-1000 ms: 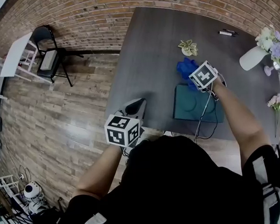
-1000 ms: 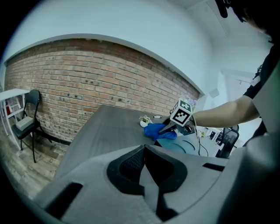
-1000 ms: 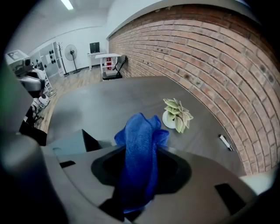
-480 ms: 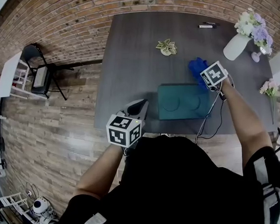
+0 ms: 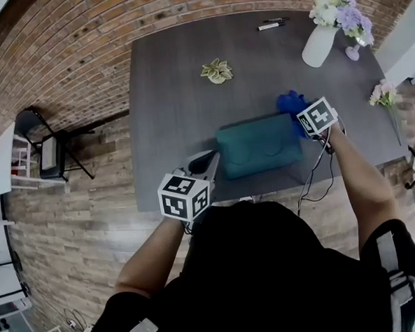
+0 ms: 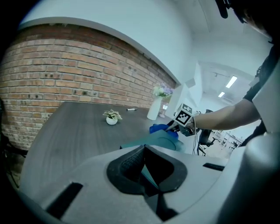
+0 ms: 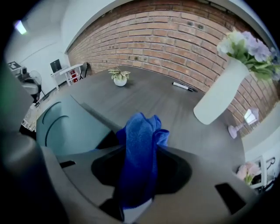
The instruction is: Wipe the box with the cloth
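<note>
Head view: hovering the left gripper [image 5: 206,162] at lower centre, near the teal box's [image 5: 259,147] left end; stretching the right gripper [image 5: 301,114] out beside its right end.
Left gripper view: pressing jaws together on nothing, pointing toward the box.
Right gripper view: pinching the blue cloth [image 7: 140,144], facing a white vase [image 7: 218,94] at upper right.

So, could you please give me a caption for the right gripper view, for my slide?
Right tool clamping a blue cloth beside the teal box on a dark table.
</note>
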A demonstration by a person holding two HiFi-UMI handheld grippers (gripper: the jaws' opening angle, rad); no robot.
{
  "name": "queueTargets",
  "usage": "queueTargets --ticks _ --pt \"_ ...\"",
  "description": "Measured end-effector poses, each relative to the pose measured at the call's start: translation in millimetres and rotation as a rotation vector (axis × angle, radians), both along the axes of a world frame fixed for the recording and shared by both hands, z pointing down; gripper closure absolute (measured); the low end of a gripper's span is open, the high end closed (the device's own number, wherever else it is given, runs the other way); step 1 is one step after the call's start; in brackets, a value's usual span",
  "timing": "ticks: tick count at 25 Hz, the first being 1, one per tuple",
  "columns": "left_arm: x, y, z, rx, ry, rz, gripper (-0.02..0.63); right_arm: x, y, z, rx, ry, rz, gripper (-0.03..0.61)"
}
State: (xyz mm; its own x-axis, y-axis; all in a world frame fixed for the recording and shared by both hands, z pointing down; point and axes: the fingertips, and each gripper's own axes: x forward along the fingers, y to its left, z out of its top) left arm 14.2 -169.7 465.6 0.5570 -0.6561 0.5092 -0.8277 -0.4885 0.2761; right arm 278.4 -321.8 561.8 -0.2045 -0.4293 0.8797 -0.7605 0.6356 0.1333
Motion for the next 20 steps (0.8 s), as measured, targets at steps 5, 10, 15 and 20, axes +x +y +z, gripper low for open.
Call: queueTargets --ticks 5,10,15,20 --pt "-2.6 5.0 3.7 -0.002 0.027 0.100 0.607 14.4 52.2 1.4 -0.011 0.008 0.078 0.425" --pt "-19.5 10.1 3.2 -0.005 0.039 0.207 0.607 32.6 113.4 -6.7 -0.010 0.042 0.184 0.425" --pt "-36.8 23.7 7.7 -0.027 0.053 0.313 0.607 23.6 176.0 -9.1 -0.013 0.029 0.327 0.424" --pt "-49.8 50.1 18.8 -0.054 0.074 0.398 0.606 -20.0 215.3 -10.3 0.001 0.000 0.404 0.423"
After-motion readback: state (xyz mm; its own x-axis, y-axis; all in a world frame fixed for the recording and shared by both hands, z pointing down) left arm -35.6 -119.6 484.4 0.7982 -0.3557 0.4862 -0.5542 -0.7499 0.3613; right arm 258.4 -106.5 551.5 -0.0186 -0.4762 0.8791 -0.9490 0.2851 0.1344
